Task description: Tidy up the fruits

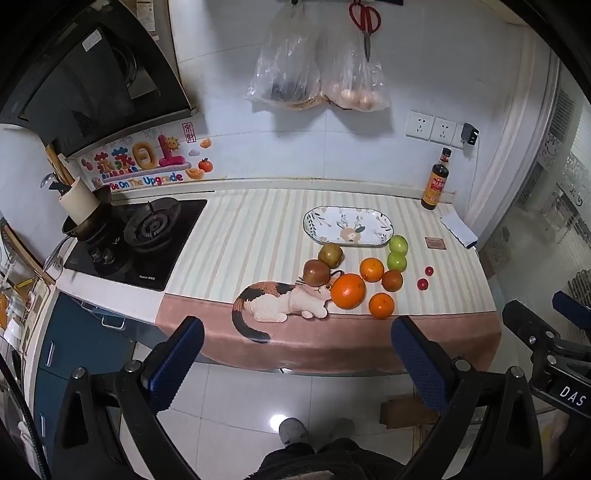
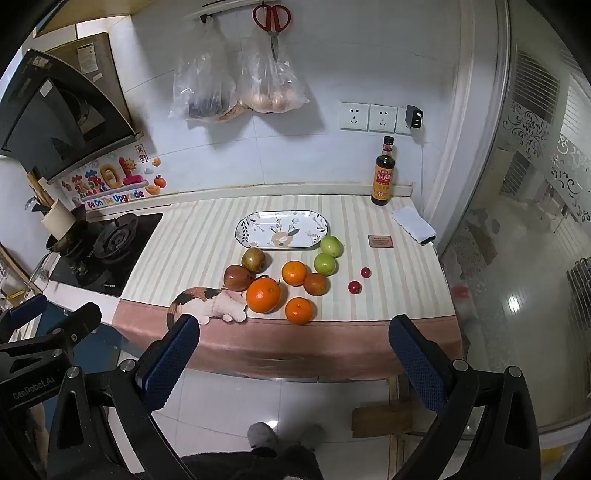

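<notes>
Fruit lies loose on the striped counter mat: a big orange, several smaller oranges, two brownish apples, two green apples and two small red fruits. Behind them sits an empty oval patterned plate. My left gripper hangs open in front of the counter edge, away from the fruit. My right gripper is open too, with nothing between its blue pads; it also shows in the left wrist view.
A gas stove with a pan stands left of the mat. A dark sauce bottle and a folded white cloth sit at the back right. Bags and red scissors hang on the wall. A person's feet stand below.
</notes>
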{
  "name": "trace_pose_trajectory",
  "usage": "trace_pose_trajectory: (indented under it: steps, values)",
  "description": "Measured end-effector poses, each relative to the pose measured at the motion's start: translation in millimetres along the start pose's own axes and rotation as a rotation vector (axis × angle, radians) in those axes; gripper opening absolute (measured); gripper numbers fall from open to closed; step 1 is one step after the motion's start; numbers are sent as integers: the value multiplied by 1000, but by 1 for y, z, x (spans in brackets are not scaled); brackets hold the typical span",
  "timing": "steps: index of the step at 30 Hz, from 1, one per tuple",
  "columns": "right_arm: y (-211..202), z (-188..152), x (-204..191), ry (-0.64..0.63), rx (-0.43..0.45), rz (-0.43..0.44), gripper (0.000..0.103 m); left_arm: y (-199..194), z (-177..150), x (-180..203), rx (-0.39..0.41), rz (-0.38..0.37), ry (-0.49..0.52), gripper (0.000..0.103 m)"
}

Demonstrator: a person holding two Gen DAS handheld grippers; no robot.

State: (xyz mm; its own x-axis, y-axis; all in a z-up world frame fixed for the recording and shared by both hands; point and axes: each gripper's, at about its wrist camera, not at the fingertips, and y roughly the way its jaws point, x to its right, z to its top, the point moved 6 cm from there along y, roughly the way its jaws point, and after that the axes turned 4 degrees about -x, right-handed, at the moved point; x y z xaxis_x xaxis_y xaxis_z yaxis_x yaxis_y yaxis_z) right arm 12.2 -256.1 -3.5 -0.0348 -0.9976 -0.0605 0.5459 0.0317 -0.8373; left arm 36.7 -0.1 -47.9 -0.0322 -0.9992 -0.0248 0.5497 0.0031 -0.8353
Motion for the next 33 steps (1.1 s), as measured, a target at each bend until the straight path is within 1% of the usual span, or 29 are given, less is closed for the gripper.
trace_pose_trajectory:
  steps: [6,7,8,14,19,33]
  values:
    - [6,-3,0,4,-11,-6,103,2,1,2,6,-4,-1,103]
    - [7,-3,0,7,-12,-6,103,2,6,3,5,-4,1,103]
    - [0,1,1,7,0,-4,103,3,8,4,4,-5,2,103]
    - [-4,6,6,15,1,-5,103,-7,12,5,12,-6,5,103]
    - [0,1,4,8,1,-5,103,-7,12,8,26,-8,4,103]
    - [-5,5,6,12,2,-9,103,-7,8,6,30,-11,4,103]
